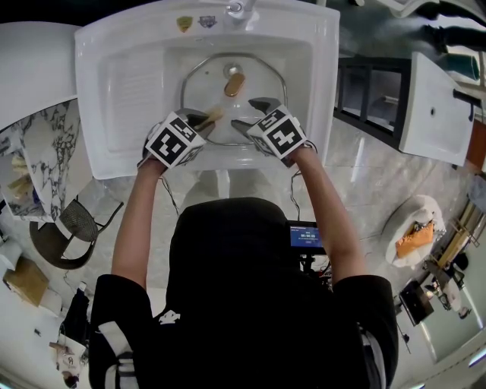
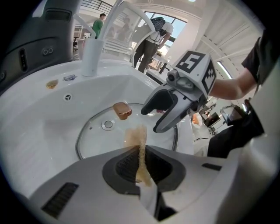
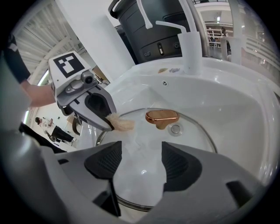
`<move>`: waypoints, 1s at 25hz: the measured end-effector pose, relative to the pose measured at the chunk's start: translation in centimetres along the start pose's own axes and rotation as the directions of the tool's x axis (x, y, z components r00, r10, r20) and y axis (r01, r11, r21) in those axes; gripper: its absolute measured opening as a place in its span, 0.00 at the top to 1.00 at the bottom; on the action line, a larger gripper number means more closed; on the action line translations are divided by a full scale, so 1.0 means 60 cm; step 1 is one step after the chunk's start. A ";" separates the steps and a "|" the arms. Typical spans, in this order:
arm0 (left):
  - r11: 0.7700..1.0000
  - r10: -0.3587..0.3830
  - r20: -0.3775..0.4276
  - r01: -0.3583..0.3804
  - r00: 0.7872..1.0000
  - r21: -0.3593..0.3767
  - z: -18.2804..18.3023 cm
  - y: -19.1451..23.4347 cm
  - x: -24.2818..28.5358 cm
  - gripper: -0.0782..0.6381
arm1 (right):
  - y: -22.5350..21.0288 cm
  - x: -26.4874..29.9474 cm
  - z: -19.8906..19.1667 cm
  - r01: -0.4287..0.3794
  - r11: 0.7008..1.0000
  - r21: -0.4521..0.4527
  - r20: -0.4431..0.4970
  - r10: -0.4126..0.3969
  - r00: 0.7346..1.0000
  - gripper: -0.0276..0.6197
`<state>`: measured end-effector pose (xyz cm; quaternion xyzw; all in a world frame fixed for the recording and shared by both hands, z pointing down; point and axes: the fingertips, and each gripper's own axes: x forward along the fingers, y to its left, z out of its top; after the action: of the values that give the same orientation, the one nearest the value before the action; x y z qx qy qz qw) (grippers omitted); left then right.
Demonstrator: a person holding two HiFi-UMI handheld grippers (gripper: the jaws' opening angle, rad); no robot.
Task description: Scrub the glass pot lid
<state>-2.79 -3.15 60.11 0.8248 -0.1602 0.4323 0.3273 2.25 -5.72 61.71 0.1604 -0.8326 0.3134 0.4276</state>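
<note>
The round glass pot lid (image 1: 258, 76) lies flat in the white sink basin (image 1: 137, 83), its copper knob (image 1: 234, 83) near the middle. My left gripper (image 1: 211, 118) is shut on a tan scrub pad (image 1: 216, 115), whose frayed end (image 2: 138, 139) rests on the lid's (image 2: 98, 140) near left part. My right gripper (image 1: 253, 114) stands open over the near right part, with bare glass (image 3: 141, 148) between its jaws. The right gripper view shows the left gripper (image 3: 109, 123) with the pad (image 3: 123, 124) beside the knob (image 3: 162, 117).
The faucet (image 1: 241, 9) rises at the sink's far rim, with a small drain-control knob (image 2: 67, 97) on the basin wall. A marble table (image 1: 45, 152) and a chair (image 1: 72, 224) stand left. A white counter (image 1: 437, 106) and a plate (image 1: 414, 228) are right.
</note>
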 end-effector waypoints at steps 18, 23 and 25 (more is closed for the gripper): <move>1.000 0.017 -0.018 -0.017 1.000 -0.010 0.016 0.067 0.012 0.85 | -0.002 -0.002 0.002 -0.012 1.000 0.012 -0.019 0.012 1.000 0.56; 0.999 0.050 -0.032 -0.049 0.998 0.010 0.022 0.089 0.018 0.85 | -0.002 -0.003 0.001 -0.016 1.000 0.012 -0.022 0.017 1.000 0.56; 0.999 0.054 -0.032 -0.053 0.998 0.010 0.025 0.096 0.021 0.85 | -0.003 -0.003 0.001 -0.017 1.000 0.011 -0.026 0.017 1.000 0.57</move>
<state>-4.34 -8.38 62.83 0.8146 -0.1748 0.4551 0.3143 2.39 -5.89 61.62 0.1518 -0.8265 0.3236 0.4349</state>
